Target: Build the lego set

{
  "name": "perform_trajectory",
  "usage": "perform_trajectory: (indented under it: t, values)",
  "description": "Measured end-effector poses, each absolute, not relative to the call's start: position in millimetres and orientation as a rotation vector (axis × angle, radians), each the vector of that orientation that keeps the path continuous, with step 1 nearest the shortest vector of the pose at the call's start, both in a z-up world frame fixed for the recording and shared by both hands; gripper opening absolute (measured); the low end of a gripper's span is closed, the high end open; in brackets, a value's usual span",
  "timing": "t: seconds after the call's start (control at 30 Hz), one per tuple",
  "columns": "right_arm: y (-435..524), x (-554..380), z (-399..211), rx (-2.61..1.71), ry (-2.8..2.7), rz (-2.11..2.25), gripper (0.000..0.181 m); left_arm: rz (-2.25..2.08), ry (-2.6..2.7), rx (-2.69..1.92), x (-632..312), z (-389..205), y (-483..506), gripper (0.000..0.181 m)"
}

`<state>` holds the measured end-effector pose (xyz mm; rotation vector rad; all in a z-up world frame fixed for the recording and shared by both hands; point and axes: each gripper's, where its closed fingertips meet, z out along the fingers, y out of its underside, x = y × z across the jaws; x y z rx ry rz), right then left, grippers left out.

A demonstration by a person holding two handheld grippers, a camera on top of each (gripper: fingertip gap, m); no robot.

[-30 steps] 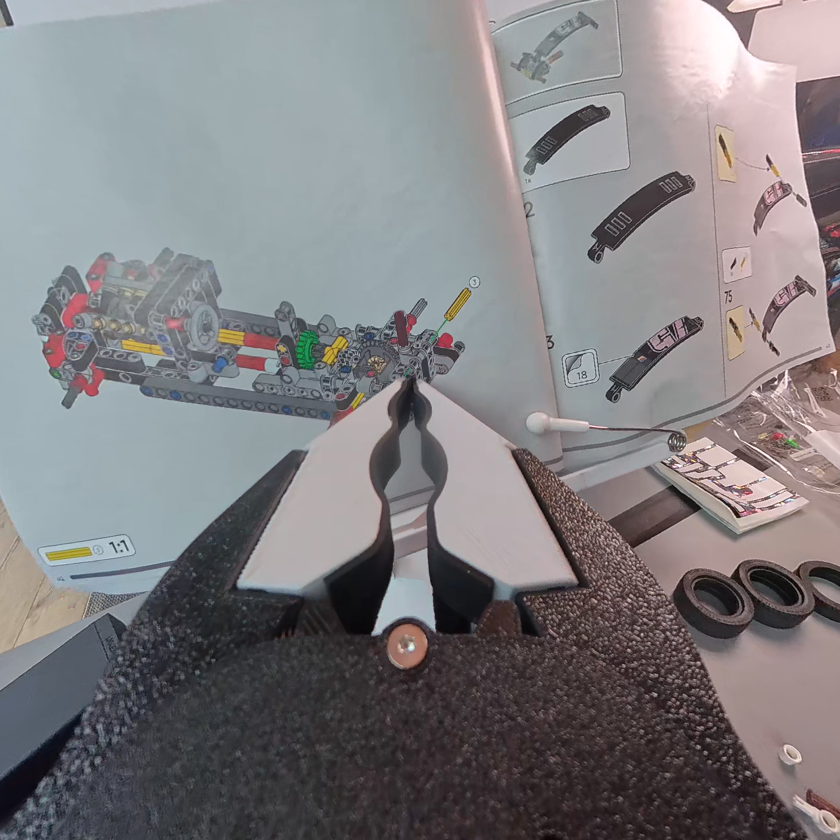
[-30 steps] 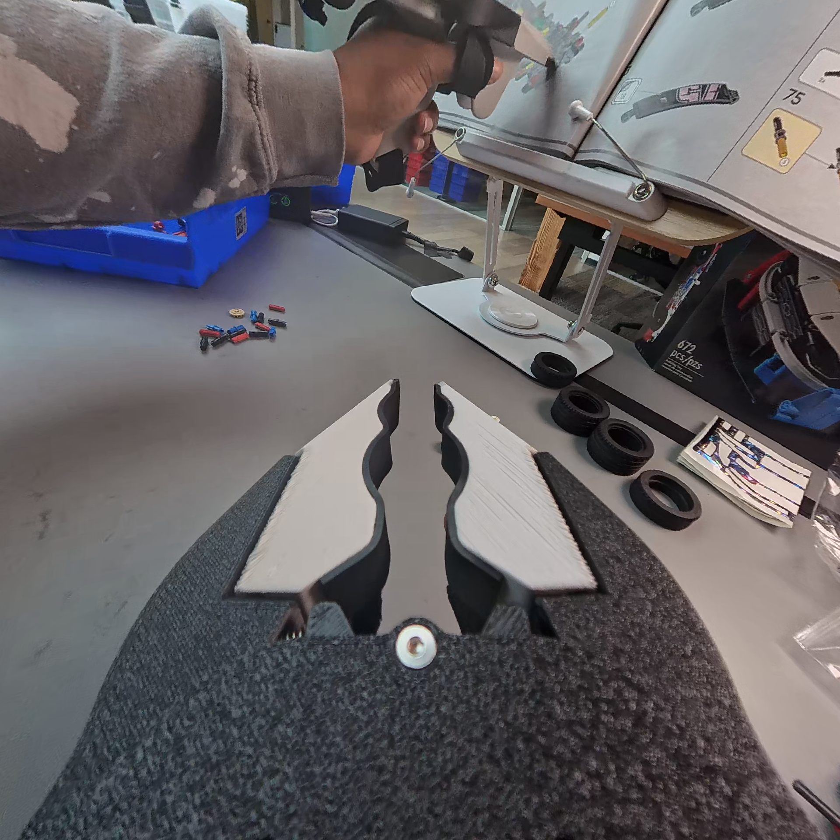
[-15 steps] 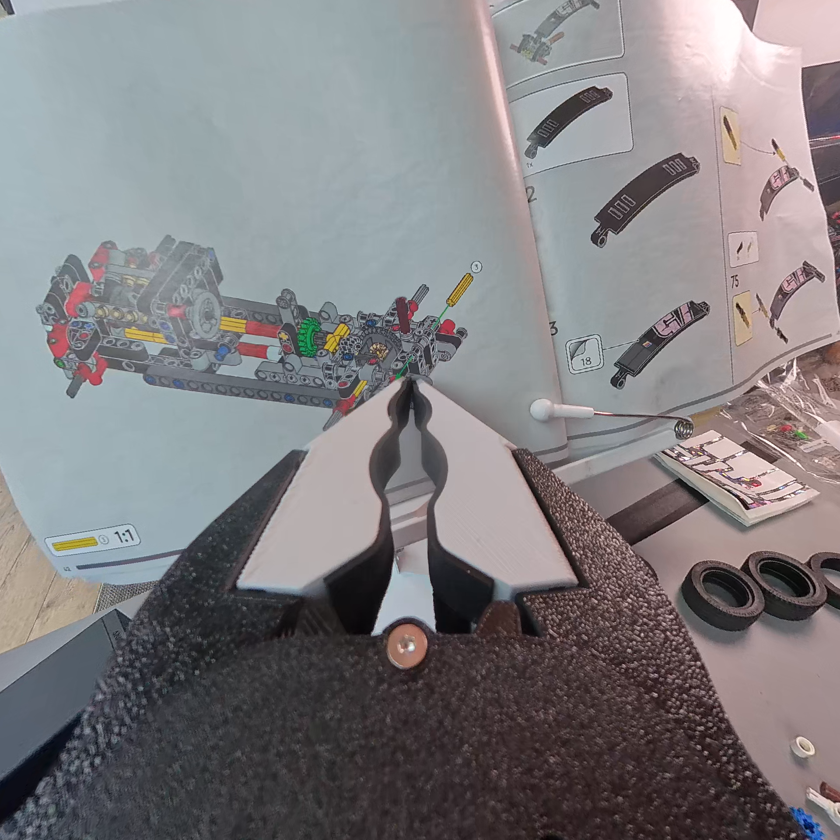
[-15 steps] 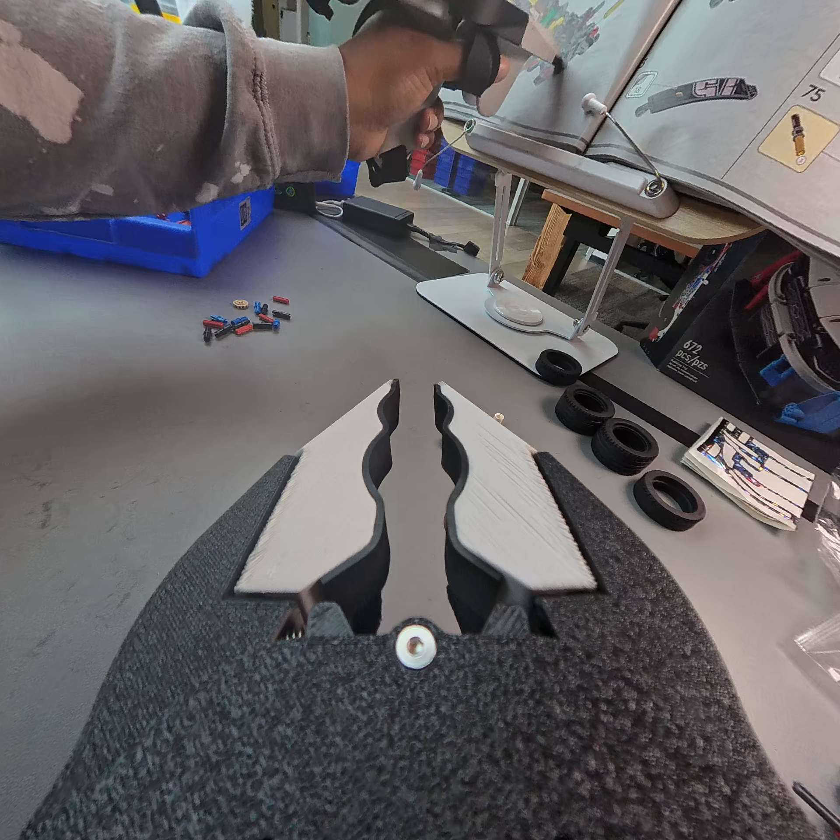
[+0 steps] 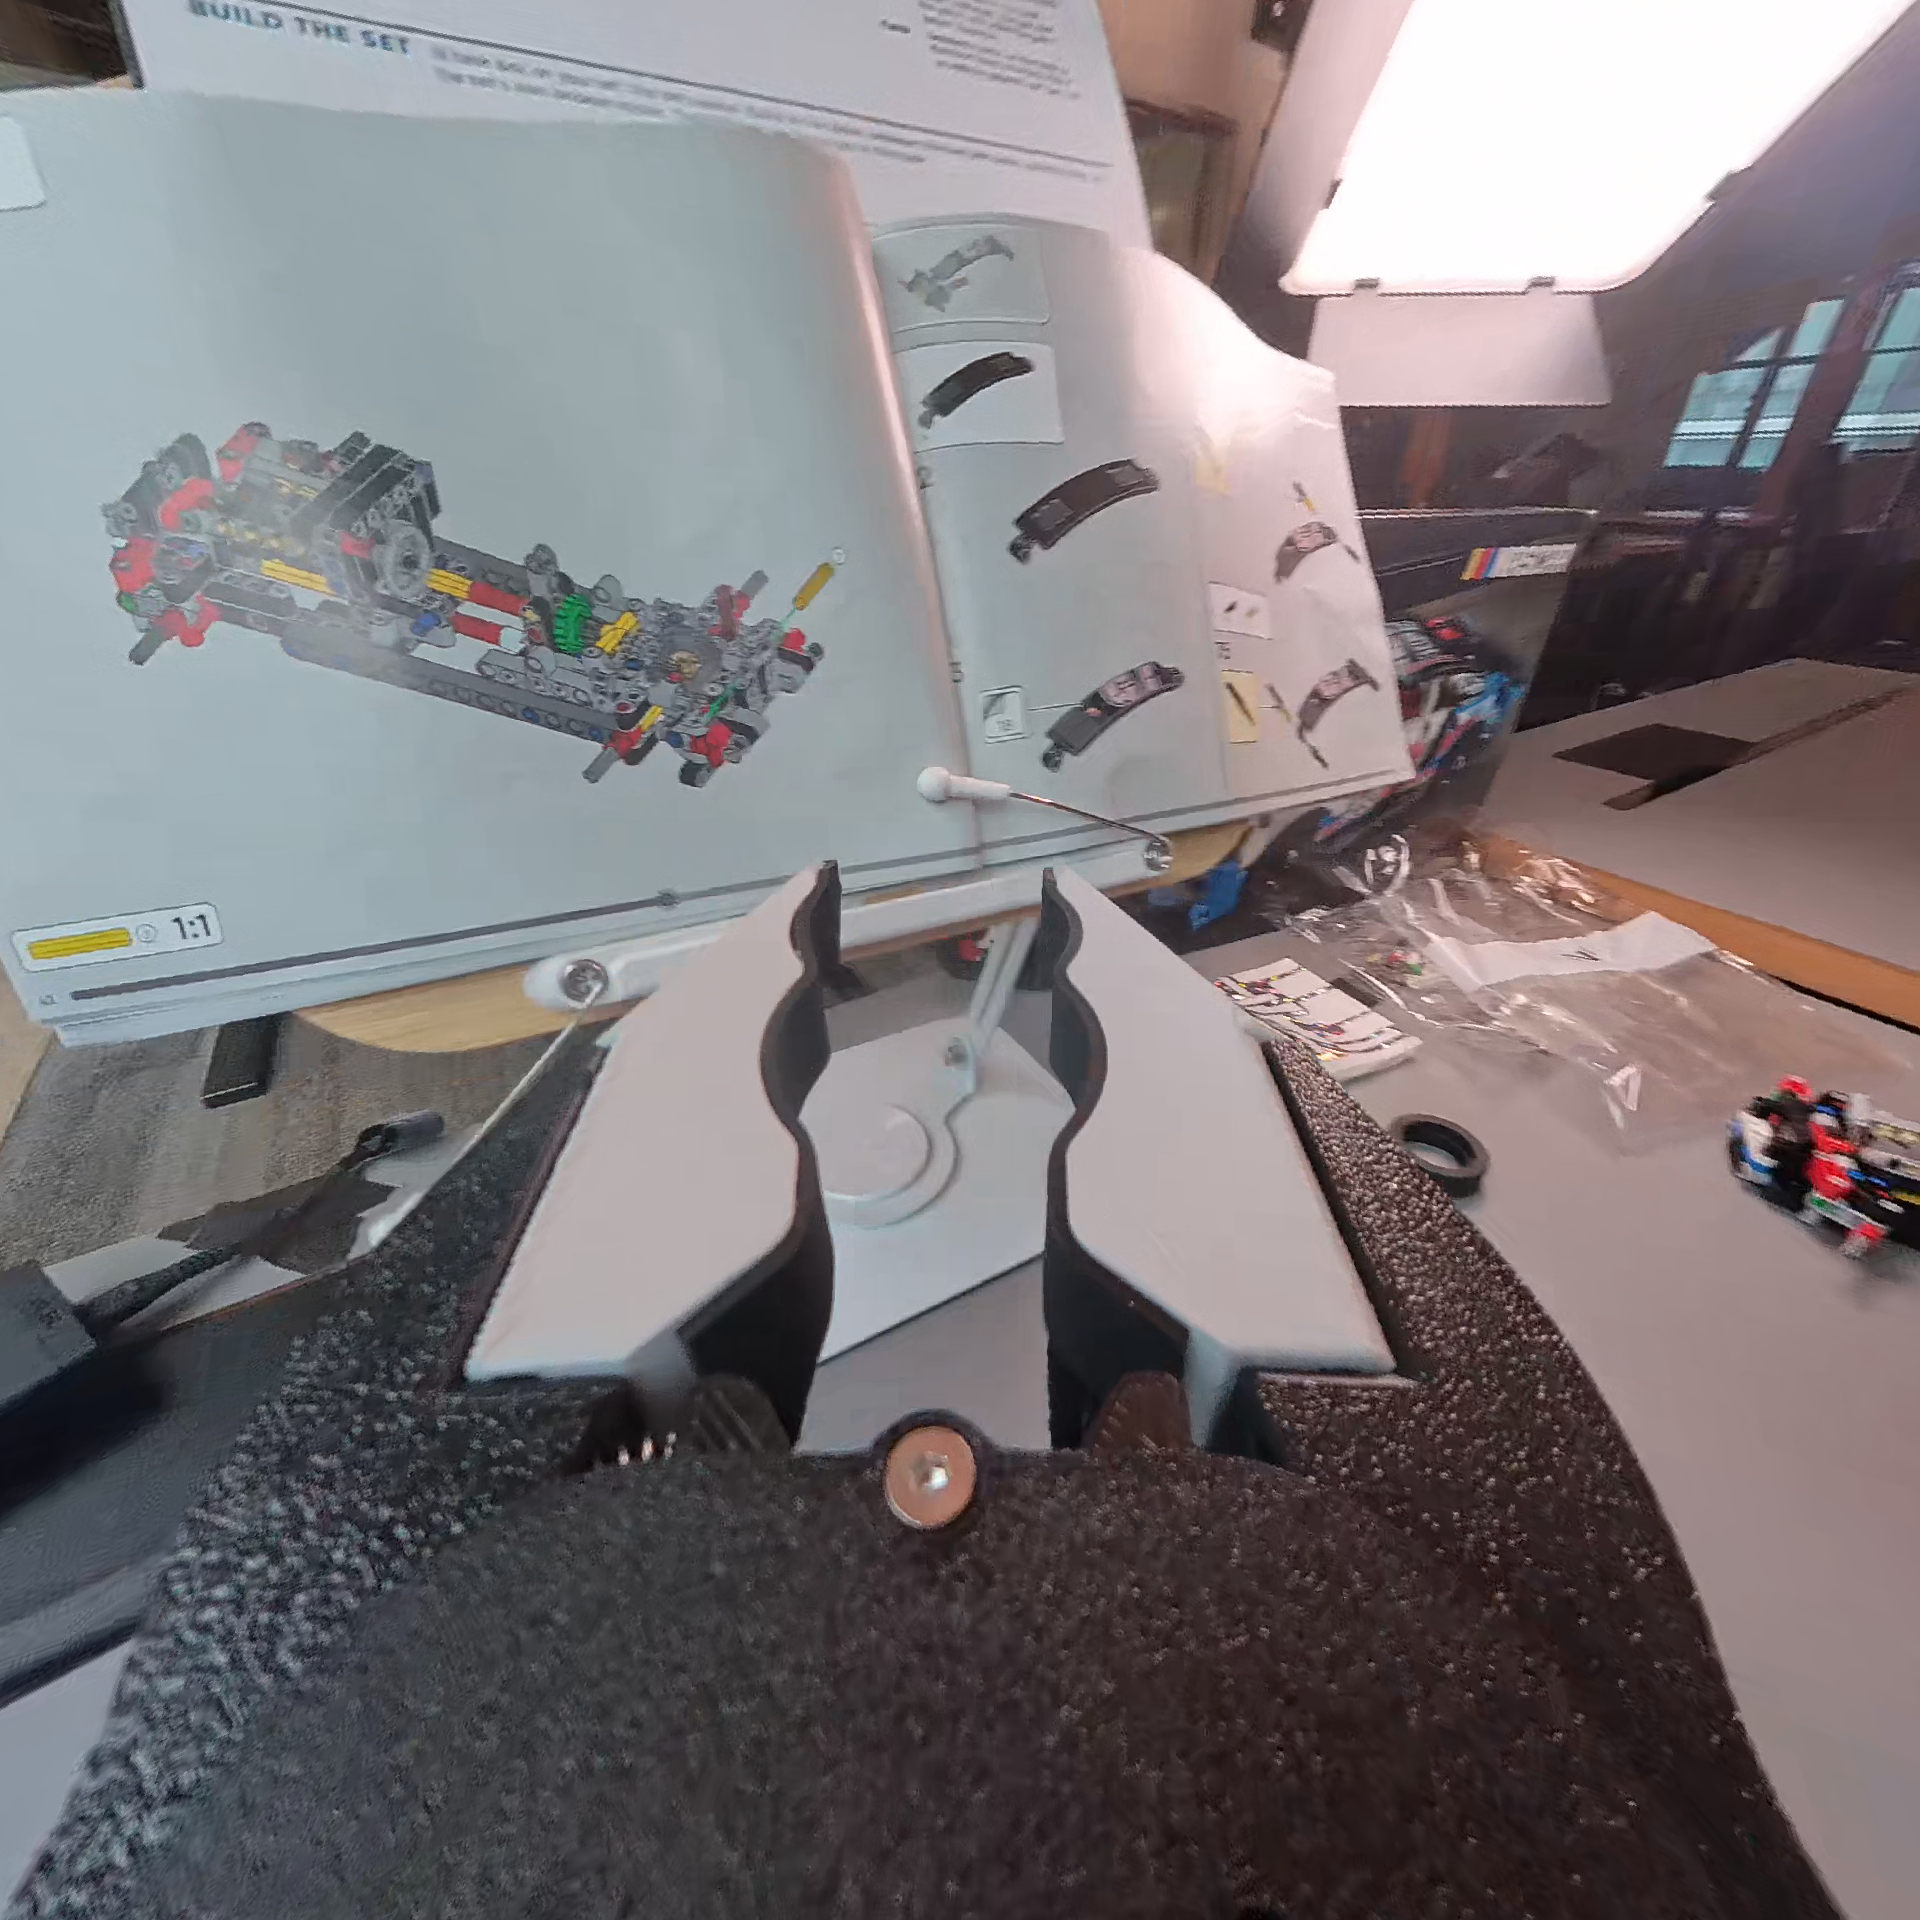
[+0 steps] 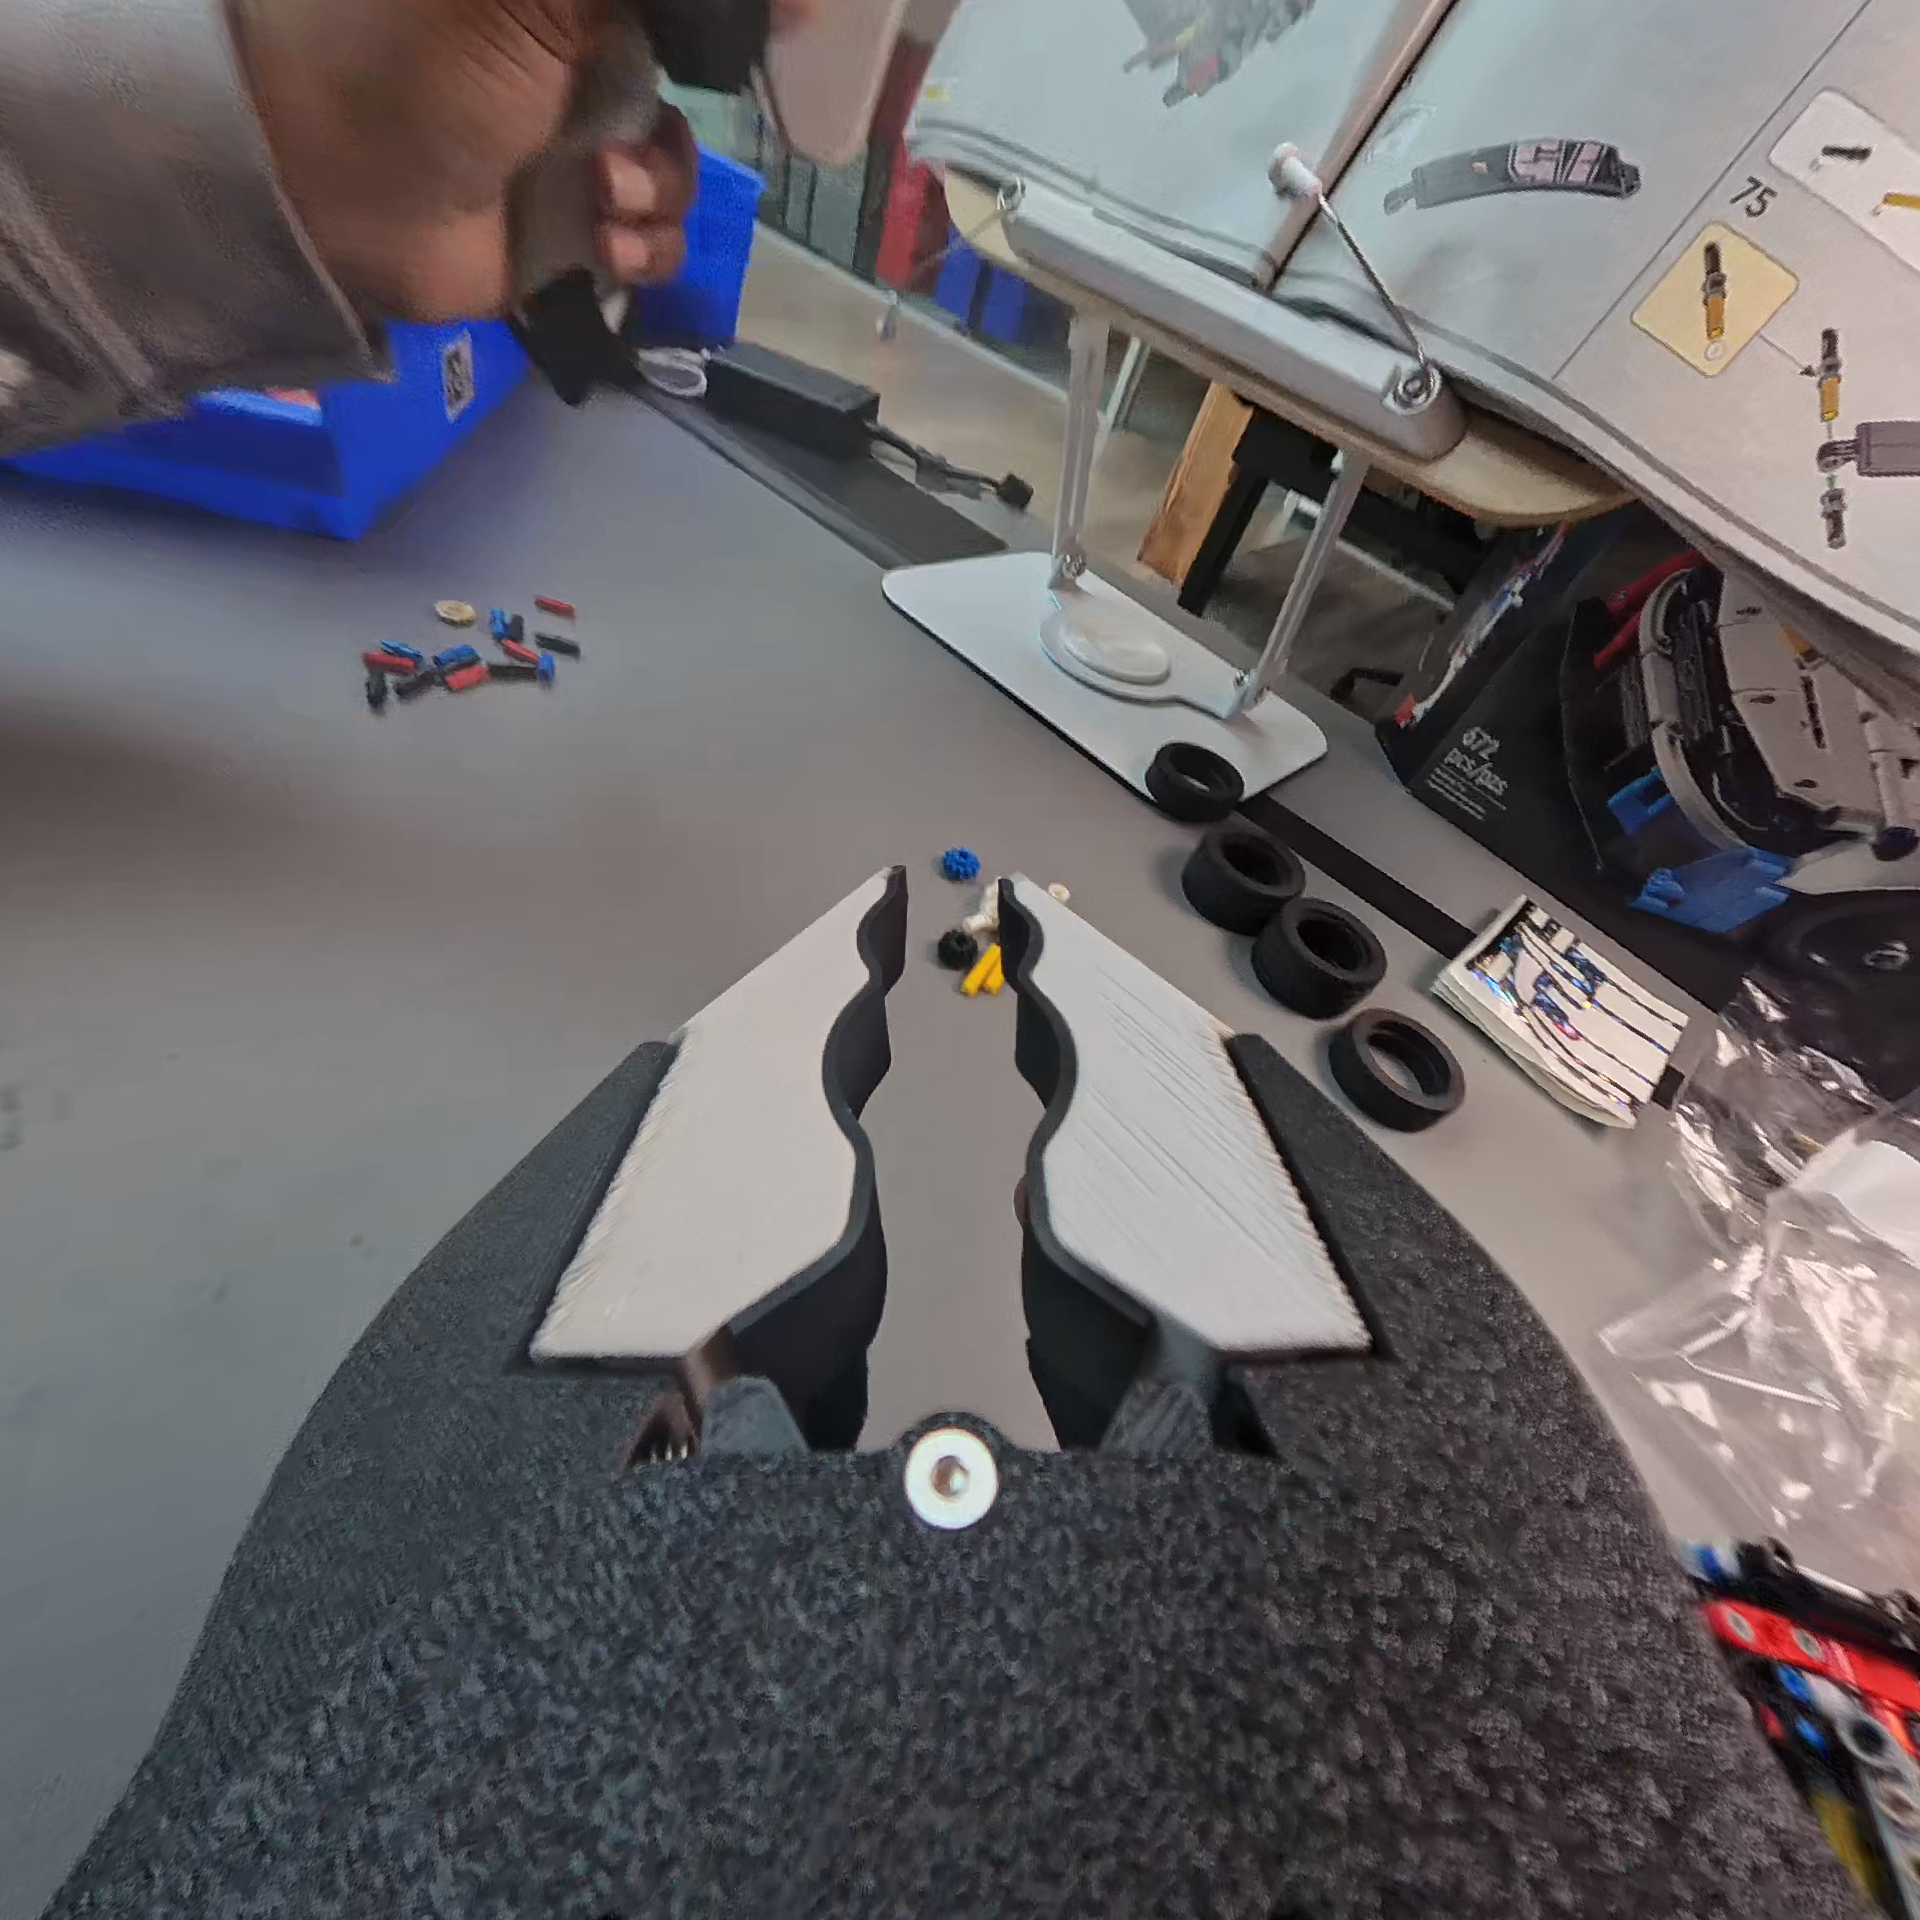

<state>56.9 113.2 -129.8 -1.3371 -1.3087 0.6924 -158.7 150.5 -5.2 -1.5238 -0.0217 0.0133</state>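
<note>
The open instruction booklet [image 5: 540, 499] rests on a metal stand [image 5: 914, 1174]. My left gripper [image 5: 938, 894] is open and empty, held in front of the booklet's lower edge, apart from the page. My right gripper [image 6: 951, 883] is open with a narrow gap and empty, just above the grey table. Past its tips lie a blue gear [image 6: 960, 860], a black gear [image 6: 956, 948], a yellow axle [image 6: 982, 968] and a small white piece [image 6: 980, 914]. A partly built Lego model [image 5: 1829, 1153] lies on the table; it also shows in the right wrist view [image 6: 1829, 1683].
Several black tyres [image 6: 1317, 956] line up beside the stand base [image 6: 1101, 665]. A sticker sheet [image 6: 1558, 1008], plastic bags [image 6: 1787, 1299] and the set's box [image 6: 1662, 769] lie to the right. Loose pins [image 6: 468, 655] and a blue bin [image 6: 312, 457] sit to the left. A person's hand [image 6: 468, 156] is at top left. Some 25 cm of space lies between my two pairs of fingers. My right tips are roughly 11 cm from the yellow axle [image 6: 982, 968].
My left gripper has opened and drawn back and down from the booklet page. My right gripper has pulled back, so the small loose parts and the model now show.
</note>
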Motion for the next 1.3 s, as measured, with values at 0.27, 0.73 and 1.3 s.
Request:
perform_trajectory:
  t: [0.27,0.73,1.3]
  values:
    - [190.6,200.7,-94.4,-1.66,-1.256,0.36,0.063,-0.069,0.271,-1.616,-85.5,-36.8,29.2,0.037]
    - [223.2,337.5,-213.3,-2.168,-1.438,0.194,0.066,-0.196,0.365,-1.819,-47.0,-107.4,-32.1,0.042]
    - [-19.9,94.4,-212.9,-1.366,-2.271,0.589,0.065,-0.373,0.841,-2.07,24.8,-173.6,-62.0,0.108]
